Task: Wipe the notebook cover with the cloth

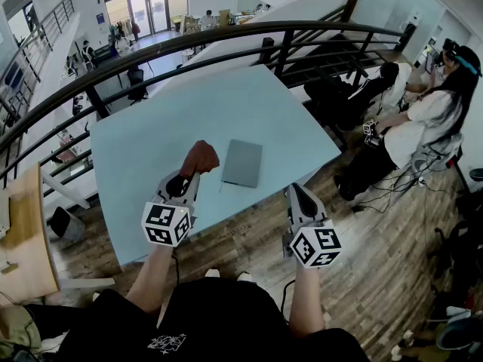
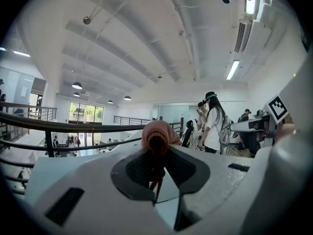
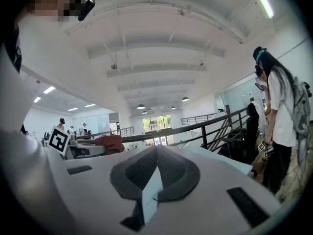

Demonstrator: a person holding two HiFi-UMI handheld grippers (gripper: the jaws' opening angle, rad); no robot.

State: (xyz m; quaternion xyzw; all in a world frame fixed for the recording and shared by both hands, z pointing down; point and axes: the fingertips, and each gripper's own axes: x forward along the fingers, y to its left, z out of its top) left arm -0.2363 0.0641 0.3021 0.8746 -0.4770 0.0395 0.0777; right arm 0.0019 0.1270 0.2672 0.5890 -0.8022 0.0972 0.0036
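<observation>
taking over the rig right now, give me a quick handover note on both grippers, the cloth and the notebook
Left gripper: shut on the crumpled reddish-brown cloth, held just left of the notebook, not on its cover.
Right gripper: shut with nothing between its jaws, near the table's front edge, right of the notebook.
The flat grey closed notebook lies on the pale blue table.
Done: the cloth is in the grip.
Left: bring the cloth onto the cover and wipe it. The pictures do not show whether any wiping has been done.
</observation>
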